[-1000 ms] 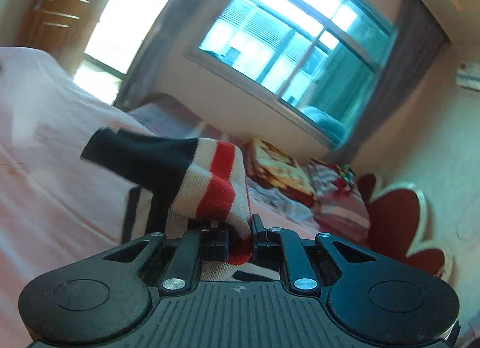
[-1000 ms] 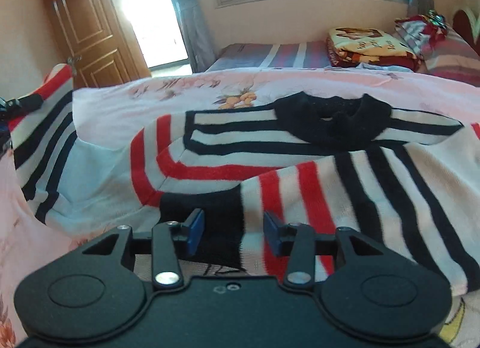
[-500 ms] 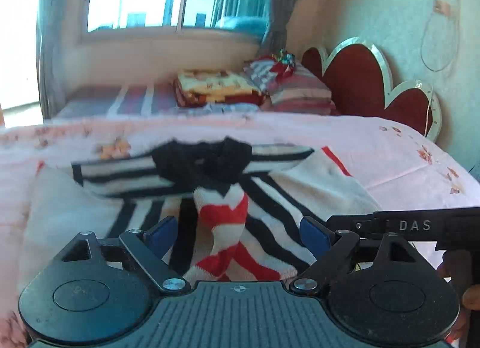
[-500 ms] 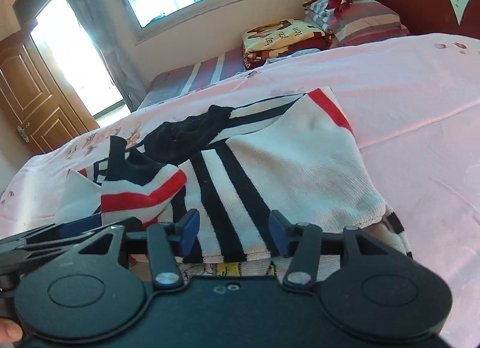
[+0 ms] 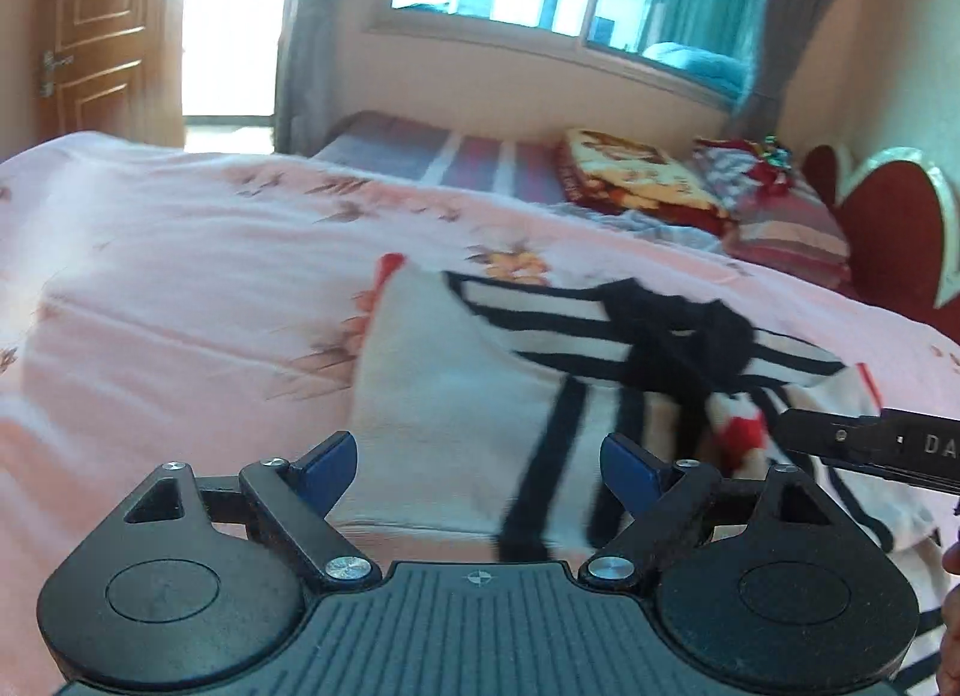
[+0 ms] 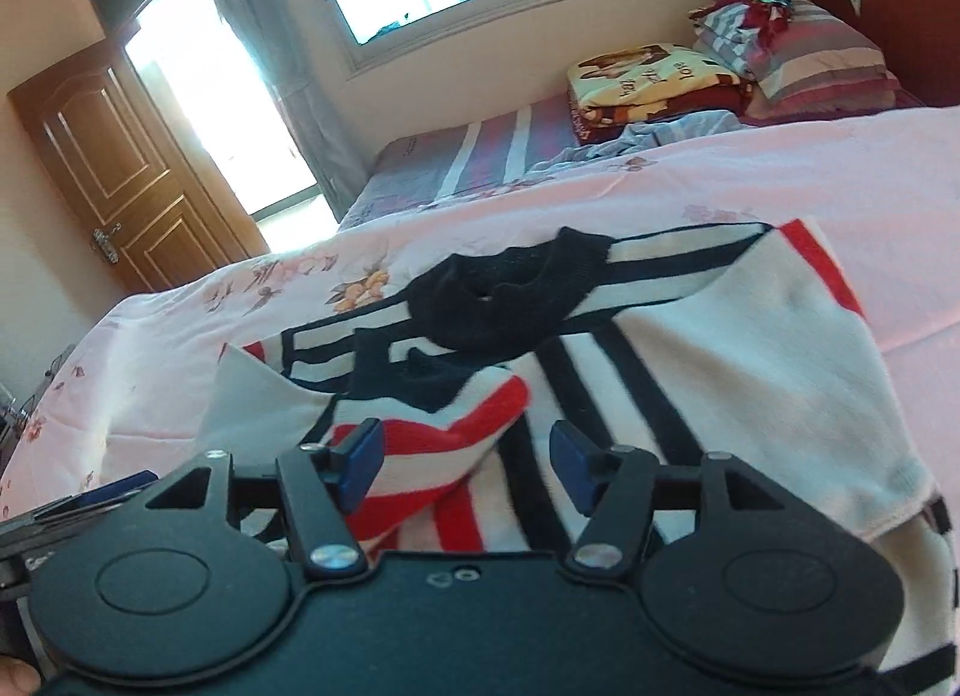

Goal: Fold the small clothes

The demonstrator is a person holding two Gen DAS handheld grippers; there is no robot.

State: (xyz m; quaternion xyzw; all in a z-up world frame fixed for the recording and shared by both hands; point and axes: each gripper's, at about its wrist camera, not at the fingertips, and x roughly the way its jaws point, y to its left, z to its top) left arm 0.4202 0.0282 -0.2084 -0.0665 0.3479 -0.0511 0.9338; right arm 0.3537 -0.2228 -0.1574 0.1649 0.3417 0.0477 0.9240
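Two sleeves of the striped sweater already look folded in over its body, so by my reading the side folds are done and the fold along the length is what is left

From the left wrist: the left gripper is released, its blue pads spread wide with nothing between them. The sweater lies flat on the pink bed just ahead of the pads and off to their right, the plain white folded panel straight in front and the black collar farther ahead to the right. The right gripper's black finger reaches in from the right edge, beside the red cuff. This view is smeared, so the fine edges are unclear

From the right wrist: the right gripper has its jaws opening; the red-striped sleeve lies between and under the pads, against the left pad but not pinched. The collar sits ahead, and a white folded panel lies to the right. The folded blankets sit far ahead, near the window
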